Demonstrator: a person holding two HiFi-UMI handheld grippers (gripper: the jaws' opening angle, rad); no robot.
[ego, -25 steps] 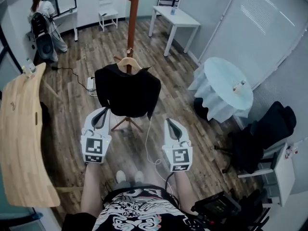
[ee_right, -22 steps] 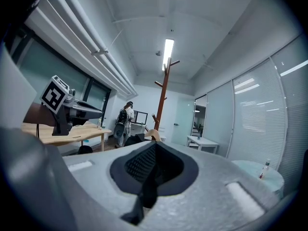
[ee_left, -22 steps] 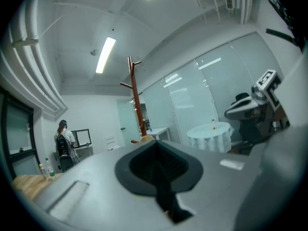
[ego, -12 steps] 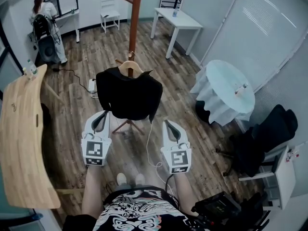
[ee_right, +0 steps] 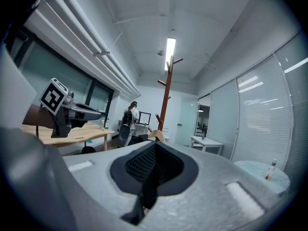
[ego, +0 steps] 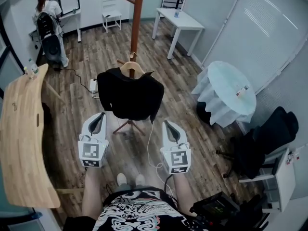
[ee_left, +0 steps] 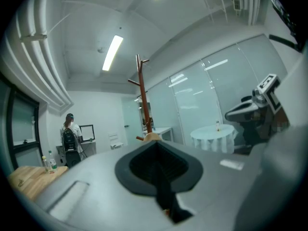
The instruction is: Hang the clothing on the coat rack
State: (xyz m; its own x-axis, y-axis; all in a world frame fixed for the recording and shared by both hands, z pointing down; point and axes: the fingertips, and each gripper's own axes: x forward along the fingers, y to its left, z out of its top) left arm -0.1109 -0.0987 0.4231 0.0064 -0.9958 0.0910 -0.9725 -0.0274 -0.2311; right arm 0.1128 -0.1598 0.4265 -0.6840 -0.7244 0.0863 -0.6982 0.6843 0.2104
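My left claw (ego: 100,117) is pressed together with nothing between its jaws. My right claw (ego: 169,125) is the same: jaws together and empty. I hold both low in front of me, level with each other and apart, tips pointing forward, each with its marker cube toward me. Behind and below them are my shoes (ego: 129,178) on the wood floor (ego: 72,129).

Between the two claws a thin white cable (ego: 148,143) runs across the floor. Just ahead of the tips, in the gap between them, stand the spread legs of the coat rack (ego: 136,13). Above those legs the black garment (ego: 130,97) hangs on a wooden hanger (ego: 131,69) against the rack's pole. Its lower edge is close ahead of my left claw's tip, and neither claw touches it.

To the left of my left claw lies a long wooden table (ego: 21,138). To the right of my right claw, further off, a round table (ego: 226,88) with a pale cloth stands, with a black chair (ego: 262,138) nearer to me than it.

Far ahead, beyond the rack, are a white desk (ego: 179,20) and a white chair (ego: 109,14). At the far left a person (ego: 48,20) with a backpack stands with their back to me.
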